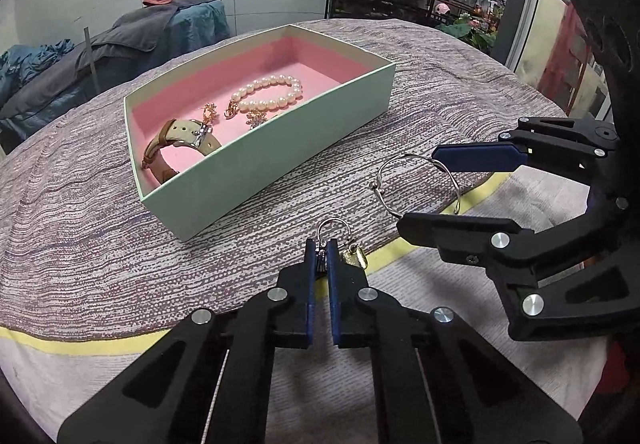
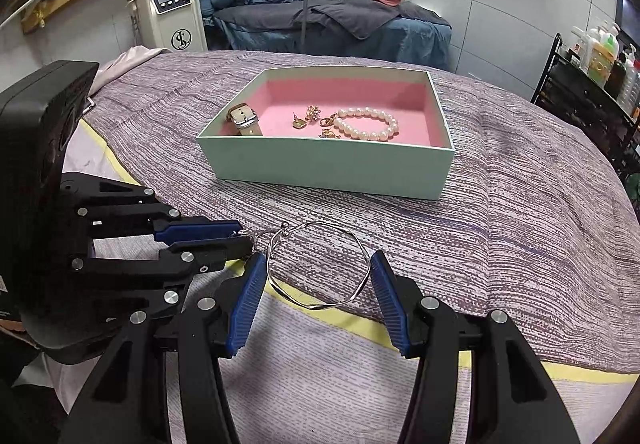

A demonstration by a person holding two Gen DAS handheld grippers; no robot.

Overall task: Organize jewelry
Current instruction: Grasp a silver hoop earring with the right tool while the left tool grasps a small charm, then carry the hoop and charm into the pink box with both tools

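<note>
ring pinched, bangle between open fingers

our left gripper point(image 1: 321, 244) is closed on a small silver ring point(image 1: 333, 229); its blue pads clamp the ring's lower part and the loop stands up above the tips. a small gold piece point(image 1: 354, 254) sits just beside the right pad; we cannot tell what it is.

our right gripper point(image 2: 318, 276) is spread wide around a thin silver bangle point(image 2: 320, 264). the bangle lies between the two blue pads, at or against them, on the bedspread point(image 2: 520, 224) near its front edge, over the yellow stripe point(image 2: 500, 360). whether it is actually gripped, we cannot tell.

the box point(image 2: 328, 164) sits well back from both grippers, toward the middle of the bedspread. on its pink lining lie a watch point(image 1: 180, 144) at the left end, gold earrings point(image 2: 308, 118) in the middle, and a pearl bracelet point(image 2: 370, 124) toward the right.
</note>
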